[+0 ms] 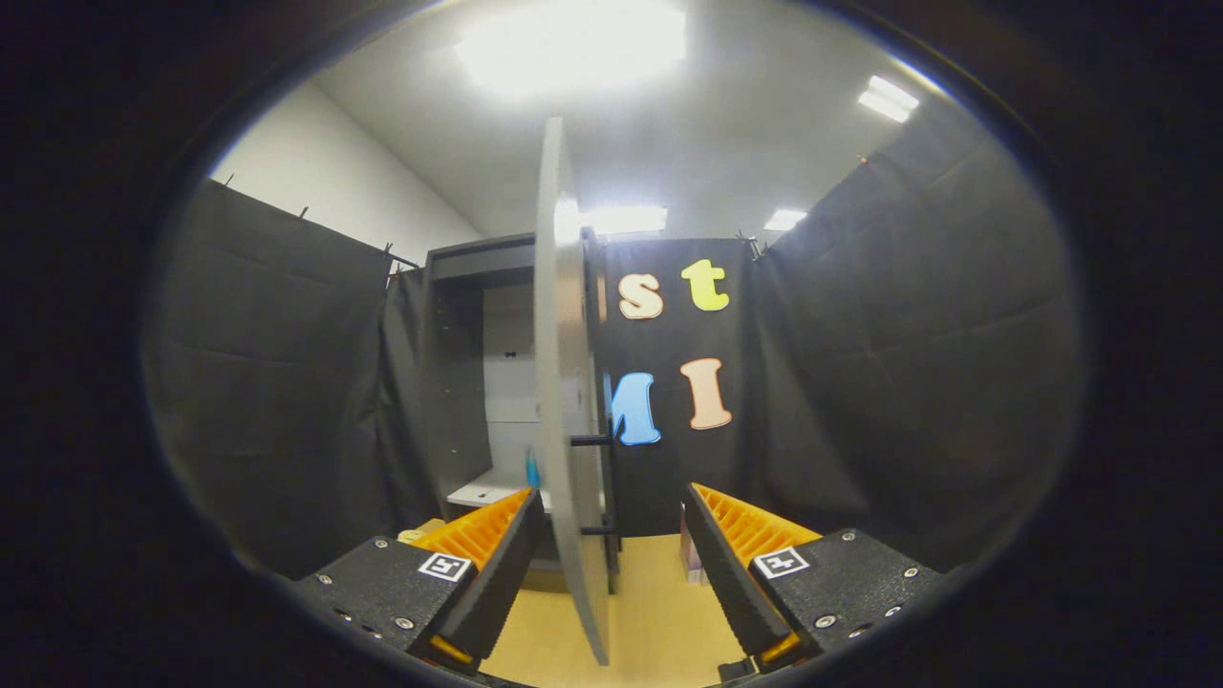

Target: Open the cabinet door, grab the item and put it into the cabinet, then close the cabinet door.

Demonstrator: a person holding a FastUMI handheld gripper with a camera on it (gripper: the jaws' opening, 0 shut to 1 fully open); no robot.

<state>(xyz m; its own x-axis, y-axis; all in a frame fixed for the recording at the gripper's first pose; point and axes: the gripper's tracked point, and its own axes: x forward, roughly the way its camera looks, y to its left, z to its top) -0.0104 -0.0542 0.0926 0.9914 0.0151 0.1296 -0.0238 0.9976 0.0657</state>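
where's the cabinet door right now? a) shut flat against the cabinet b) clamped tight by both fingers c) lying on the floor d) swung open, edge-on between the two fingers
d: the cabinet door stands swung out from the cabinet, seen edge-on in the gap of the open hand-held gripper, neither finger pressing on it.

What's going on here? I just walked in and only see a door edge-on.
A person is holding a gripper up to a cabinet. Its door is swung open and stands edge-on between the two spread fingers, which do not press on it. The door's handle sticks out toward the far finger. Inside the cabinet a small blue item stands on a shelf. Whether that is the item to be stored, I cannot tell.
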